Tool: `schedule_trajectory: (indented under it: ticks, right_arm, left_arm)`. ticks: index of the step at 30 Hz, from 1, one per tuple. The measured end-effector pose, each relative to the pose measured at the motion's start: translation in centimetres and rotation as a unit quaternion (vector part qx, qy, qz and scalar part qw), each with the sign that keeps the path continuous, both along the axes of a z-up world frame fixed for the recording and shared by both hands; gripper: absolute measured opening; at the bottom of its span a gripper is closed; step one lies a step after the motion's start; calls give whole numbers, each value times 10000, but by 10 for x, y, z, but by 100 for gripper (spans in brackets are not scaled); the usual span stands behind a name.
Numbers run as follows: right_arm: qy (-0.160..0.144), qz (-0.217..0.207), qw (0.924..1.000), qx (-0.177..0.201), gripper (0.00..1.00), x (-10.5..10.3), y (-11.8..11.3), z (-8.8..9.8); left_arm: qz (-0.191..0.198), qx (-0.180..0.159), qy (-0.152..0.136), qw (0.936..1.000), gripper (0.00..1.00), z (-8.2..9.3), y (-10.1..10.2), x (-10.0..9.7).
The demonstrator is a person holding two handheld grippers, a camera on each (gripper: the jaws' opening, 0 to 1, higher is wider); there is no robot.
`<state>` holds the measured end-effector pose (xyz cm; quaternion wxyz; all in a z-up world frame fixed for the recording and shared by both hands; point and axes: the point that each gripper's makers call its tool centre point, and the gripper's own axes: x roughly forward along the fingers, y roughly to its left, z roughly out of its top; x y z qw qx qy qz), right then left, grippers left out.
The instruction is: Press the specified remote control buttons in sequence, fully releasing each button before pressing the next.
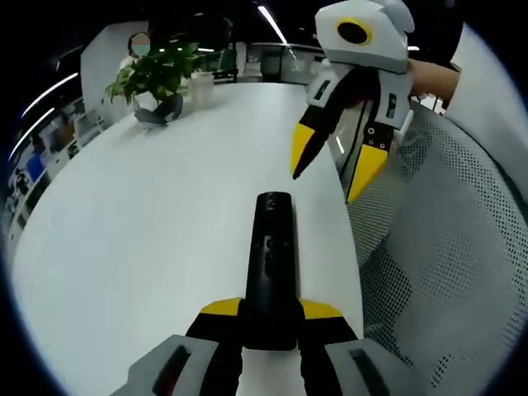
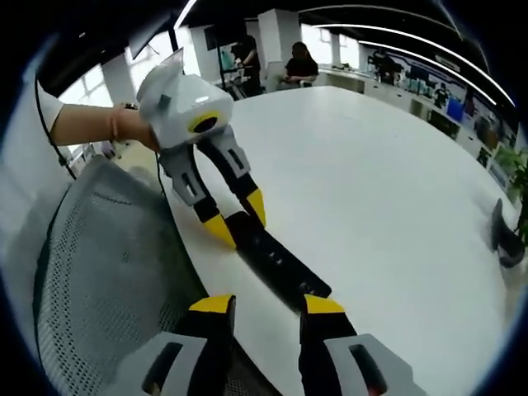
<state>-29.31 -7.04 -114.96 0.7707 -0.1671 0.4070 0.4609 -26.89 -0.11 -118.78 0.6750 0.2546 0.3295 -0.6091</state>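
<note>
A long black remote control (image 1: 271, 262) lies along the right edge of the white table (image 1: 140, 223). My left gripper (image 1: 271, 310) is shut on its near end, yellow fingertips on either side. In the right gripper view the same remote (image 2: 279, 262) runs diagonally, with the left gripper (image 2: 239, 219) clamped on its far end. My right gripper (image 1: 323, 186) hangs open above the table edge past the remote's far end, apart from it. Its own jaws (image 2: 268, 305) stand open at the bottom of the right gripper view, just over the remote's near tip.
A grey mesh chair (image 1: 450, 247) (image 2: 99, 247) stands against the table edge beside the remote. A potted plant (image 1: 157, 74) and a dark object (image 1: 162, 111) (image 2: 506, 235) sit at the table's far end. People sit at desks (image 2: 297, 64) far behind.
</note>
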Motion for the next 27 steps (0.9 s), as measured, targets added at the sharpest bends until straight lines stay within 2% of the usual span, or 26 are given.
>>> schedule_trajectory:
  ticks: [10,27]
  right_arm:
    - [67,369,9991,-220,19,-2,2,-6]
    - [159,888,9938,-652,4,-7,-5,-19]
  left_arm:
    - [-361,47,-66,9993,24,-1,5,-16]
    - [-535,249,-169,9981,24,-3,10,-30]
